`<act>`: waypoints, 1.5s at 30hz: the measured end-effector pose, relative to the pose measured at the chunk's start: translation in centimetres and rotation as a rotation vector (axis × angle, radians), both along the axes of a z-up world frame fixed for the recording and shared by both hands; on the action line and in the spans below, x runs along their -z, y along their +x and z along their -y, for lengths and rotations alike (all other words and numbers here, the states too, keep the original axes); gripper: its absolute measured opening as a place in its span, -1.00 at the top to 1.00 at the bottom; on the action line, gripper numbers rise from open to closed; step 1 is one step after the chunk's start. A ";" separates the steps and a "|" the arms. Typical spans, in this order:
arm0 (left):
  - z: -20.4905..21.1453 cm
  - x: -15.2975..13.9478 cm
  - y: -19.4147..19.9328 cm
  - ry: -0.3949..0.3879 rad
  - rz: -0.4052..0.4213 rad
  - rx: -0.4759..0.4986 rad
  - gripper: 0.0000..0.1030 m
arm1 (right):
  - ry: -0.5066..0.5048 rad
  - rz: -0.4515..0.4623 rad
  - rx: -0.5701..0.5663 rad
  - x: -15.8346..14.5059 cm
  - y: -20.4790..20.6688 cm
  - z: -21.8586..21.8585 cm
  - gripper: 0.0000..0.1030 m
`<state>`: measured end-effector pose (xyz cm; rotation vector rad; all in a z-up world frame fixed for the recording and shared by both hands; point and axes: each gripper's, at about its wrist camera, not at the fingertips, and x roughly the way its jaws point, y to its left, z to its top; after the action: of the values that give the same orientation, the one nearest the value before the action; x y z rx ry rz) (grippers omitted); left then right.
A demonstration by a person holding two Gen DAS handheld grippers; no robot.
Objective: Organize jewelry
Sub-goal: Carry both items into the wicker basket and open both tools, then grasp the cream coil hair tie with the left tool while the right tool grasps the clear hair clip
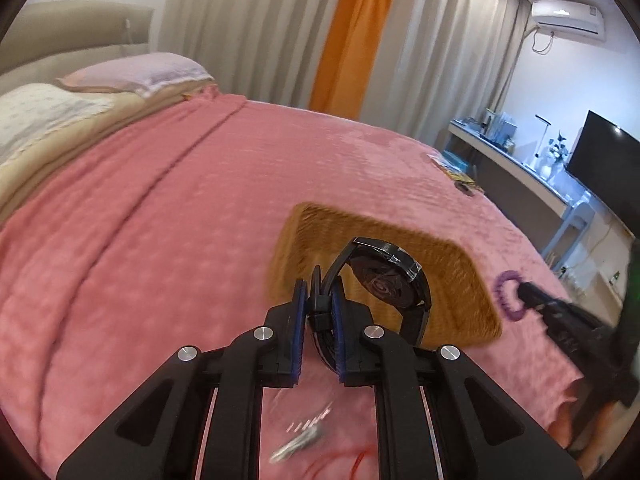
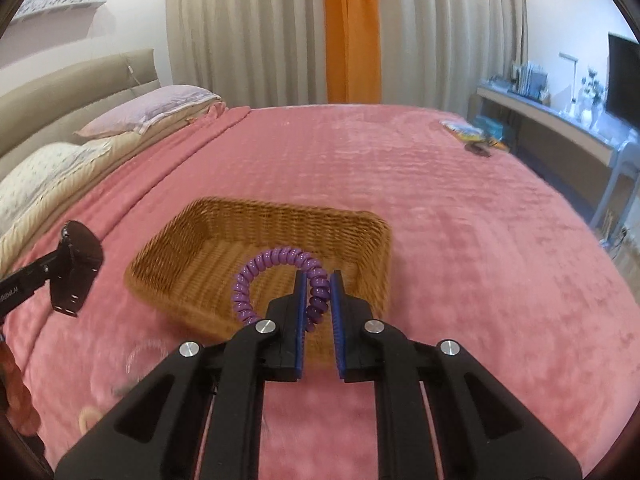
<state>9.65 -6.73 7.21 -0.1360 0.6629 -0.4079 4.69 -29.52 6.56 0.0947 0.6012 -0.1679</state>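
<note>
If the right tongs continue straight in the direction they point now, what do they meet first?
Most likely the wicker basket. The right tongs, shut on the purple coil bracelet, aim down over its near wall toward its open inside. Depth is unclear, so whether they would clear the near rim is uncertain.

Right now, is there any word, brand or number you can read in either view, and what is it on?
Nothing reads clearly.
White lettering on the left tool arm, right wrist view: sideways, blurred, unreadable.
Watch back: no markings legible.
Air conditioner: small mark, too small.
Books on the shelf: too small.
Basket and purple coil band: none.
</note>
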 end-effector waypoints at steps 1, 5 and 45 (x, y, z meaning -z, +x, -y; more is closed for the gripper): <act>1.0 0.2 1.0 -0.006 -0.008 0.011 0.80 | 0.010 -0.008 -0.003 0.4 1.1 0.1 0.81; 4.3 1.5 4.3 0.030 -0.010 0.017 0.80 | 0.065 -0.064 -0.016 2.9 5.8 0.7 0.81; -7.9 4.9 -10.5 -0.141 0.008 0.048 0.13 | 0.101 -0.063 -0.138 6.3 -8.5 -5.1 0.25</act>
<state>-0.84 1.19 2.32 -0.2521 0.6305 -0.5017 -3.78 -24.45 0.21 0.1457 0.6771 -0.0068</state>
